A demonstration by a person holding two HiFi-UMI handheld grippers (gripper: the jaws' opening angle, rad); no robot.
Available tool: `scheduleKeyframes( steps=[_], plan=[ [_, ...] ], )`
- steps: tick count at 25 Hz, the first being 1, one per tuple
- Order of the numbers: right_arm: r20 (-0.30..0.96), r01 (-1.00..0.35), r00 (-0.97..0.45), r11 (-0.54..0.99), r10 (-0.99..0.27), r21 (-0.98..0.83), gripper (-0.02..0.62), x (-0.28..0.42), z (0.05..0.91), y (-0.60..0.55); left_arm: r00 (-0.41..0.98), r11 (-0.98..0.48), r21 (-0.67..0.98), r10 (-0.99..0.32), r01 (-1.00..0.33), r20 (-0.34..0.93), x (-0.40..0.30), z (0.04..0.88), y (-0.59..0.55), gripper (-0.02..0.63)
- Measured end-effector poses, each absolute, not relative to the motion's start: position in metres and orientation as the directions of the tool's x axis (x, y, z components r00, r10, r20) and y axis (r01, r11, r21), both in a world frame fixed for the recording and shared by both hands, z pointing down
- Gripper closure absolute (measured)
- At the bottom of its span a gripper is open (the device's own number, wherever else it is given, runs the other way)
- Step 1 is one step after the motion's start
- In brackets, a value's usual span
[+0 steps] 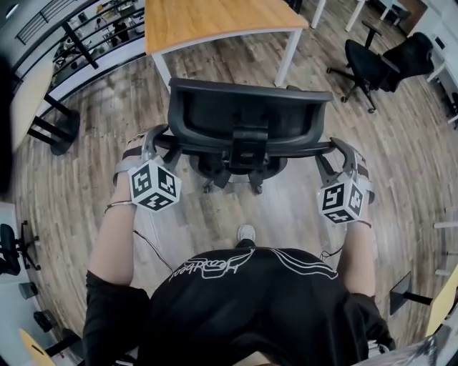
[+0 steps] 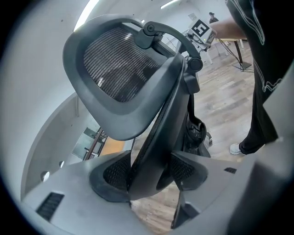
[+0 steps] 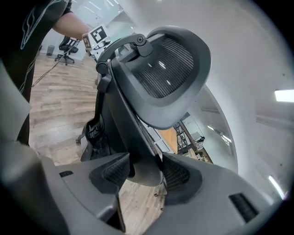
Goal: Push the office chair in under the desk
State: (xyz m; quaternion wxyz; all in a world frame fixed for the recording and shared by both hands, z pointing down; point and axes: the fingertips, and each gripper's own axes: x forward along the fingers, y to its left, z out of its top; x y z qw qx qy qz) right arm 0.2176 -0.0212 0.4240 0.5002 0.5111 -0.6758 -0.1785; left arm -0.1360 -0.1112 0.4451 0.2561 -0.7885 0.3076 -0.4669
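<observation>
A black mesh office chair (image 1: 250, 107) stands in front of me on the wood floor, its back towards me, facing a wooden desk (image 1: 215, 21) with white legs. My left gripper (image 1: 154, 139) is shut on the left edge of the chair's back frame (image 2: 161, 128); both pads press on it below the headrest (image 2: 115, 69). At the other side my right gripper (image 1: 340, 150) is shut on the right edge of the back frame (image 3: 133, 133), under the headrest (image 3: 170, 69). The seat is mostly hidden behind the backrest.
A second black chair (image 1: 379, 64) stands at the upper right. Dark shelving (image 1: 86, 43) runs along the upper left, and another black chair (image 1: 14, 246) is at the left edge. The person's shoe (image 1: 245, 232) is just behind the chair base. A white desk leg (image 1: 290, 57) is ahead on the right.
</observation>
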Motion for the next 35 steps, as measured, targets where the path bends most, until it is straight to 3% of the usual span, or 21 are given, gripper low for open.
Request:
scheduleKeyframes(
  steps=[15, 27, 35],
  plan=[
    [0.483, -0.48, -0.065, 0.452, -0.873, 0.752, 0.35, 0.257, 0.428, -0.133, 0.295, -0.649, -0.692, -0.76, -0.315, 0.579, -0.103, 0.451, -0.199, 0.36],
    [0.497, -0.45, -0.042, 0.46, -0.867, 0.765, 0.353, 0.263, 0.425, -0.193, 0.28, -0.641, -0.695, -0.768, -0.326, 0.576, -0.1, 0.446, -0.249, 0.36],
    [0.505, -0.449, -0.044, 0.469, -0.862, 0.761, 0.353, 0.251, 0.422, -0.29, 0.286, -0.636, -0.696, -0.771, -0.332, 0.569, -0.112, 0.445, -0.34, 0.36]
  ],
)
